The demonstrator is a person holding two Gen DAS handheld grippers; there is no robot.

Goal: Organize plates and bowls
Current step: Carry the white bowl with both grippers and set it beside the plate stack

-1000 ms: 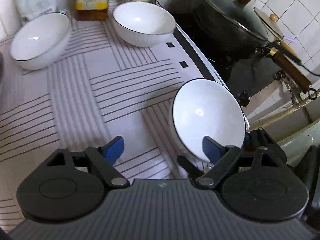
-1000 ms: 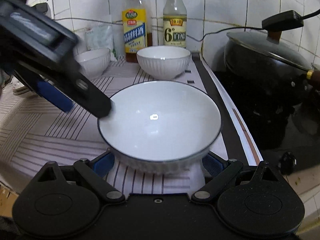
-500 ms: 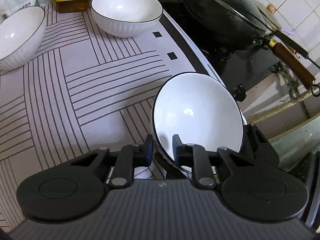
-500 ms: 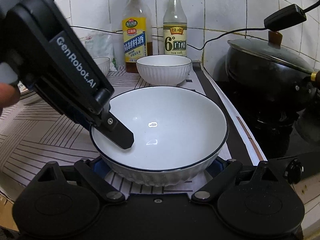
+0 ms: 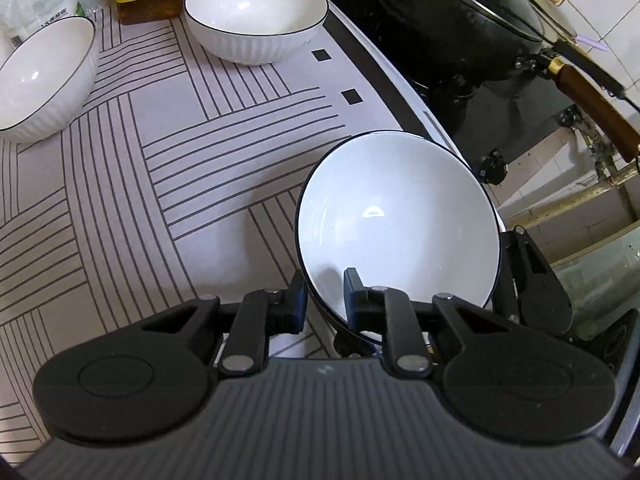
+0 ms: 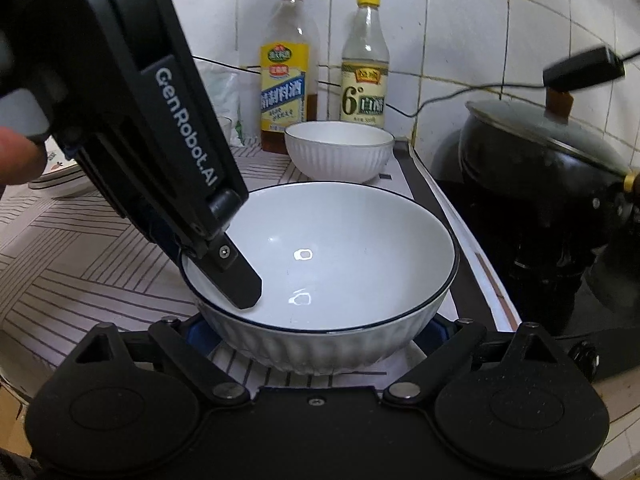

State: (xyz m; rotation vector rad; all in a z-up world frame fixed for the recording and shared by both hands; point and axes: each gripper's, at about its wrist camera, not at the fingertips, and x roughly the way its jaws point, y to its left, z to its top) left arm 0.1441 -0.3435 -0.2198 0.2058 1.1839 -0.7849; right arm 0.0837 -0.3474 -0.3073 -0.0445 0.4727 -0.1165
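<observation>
The left gripper (image 5: 325, 296) was clamped on the near-left rim of the big white bowl (image 5: 400, 220), one finger (image 6: 236, 276) inside the wall and one outside. The right gripper (image 6: 316, 330) stood wide apart, its blue pads on either side of the same bowl's ribbed base; whether they pressed on it could not be told. The bowl sat at the worktop's (image 5: 160, 184) right edge, just beside the stove. Two smaller bowls stood well apart from it near the back edge: one (image 5: 256, 16) before the bottles (image 6: 290, 68), another (image 5: 40, 80) toward the back-left corner. A lidded black wok (image 6: 536, 160) sat on the stove.
</observation>
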